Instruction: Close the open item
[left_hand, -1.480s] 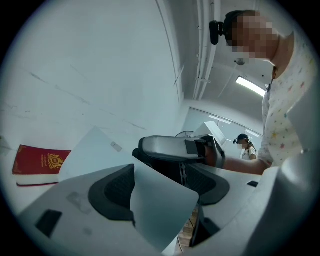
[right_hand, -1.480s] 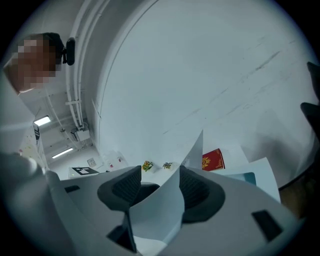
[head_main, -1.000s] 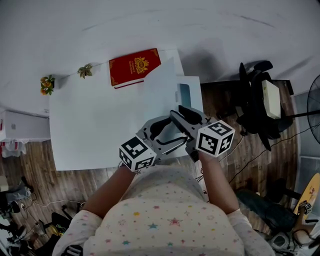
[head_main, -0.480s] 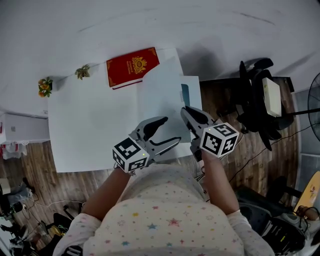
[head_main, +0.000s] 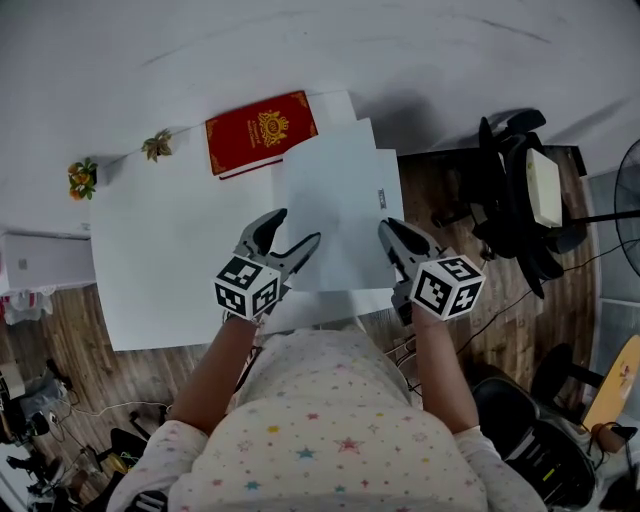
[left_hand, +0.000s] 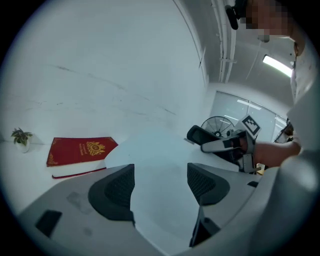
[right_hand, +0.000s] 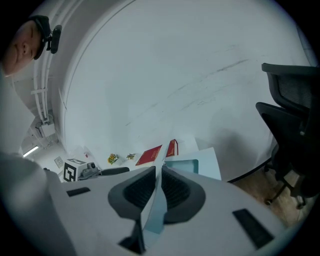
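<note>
A pale blue folder lies at the right end of the white table, its cover lowered over the inside page. My right gripper is at the folder's right edge, shut on the thin cover, which runs edge-on between its pads. Past the jaws the inner page with its teal window shows. My left gripper is open at the folder's left edge. The cover spreads between and beyond its two pads, and I cannot tell whether they touch it.
A shut red book with a gold crest lies on the table behind the folder. Two small plant ornaments stand at the far left. A black office chair stands right of the table, above the wooden floor.
The folder's cover has come down flatter and now hides the teal window in the head view. My left gripper has moved left and forward. My right gripper has shifted slightly right.
</note>
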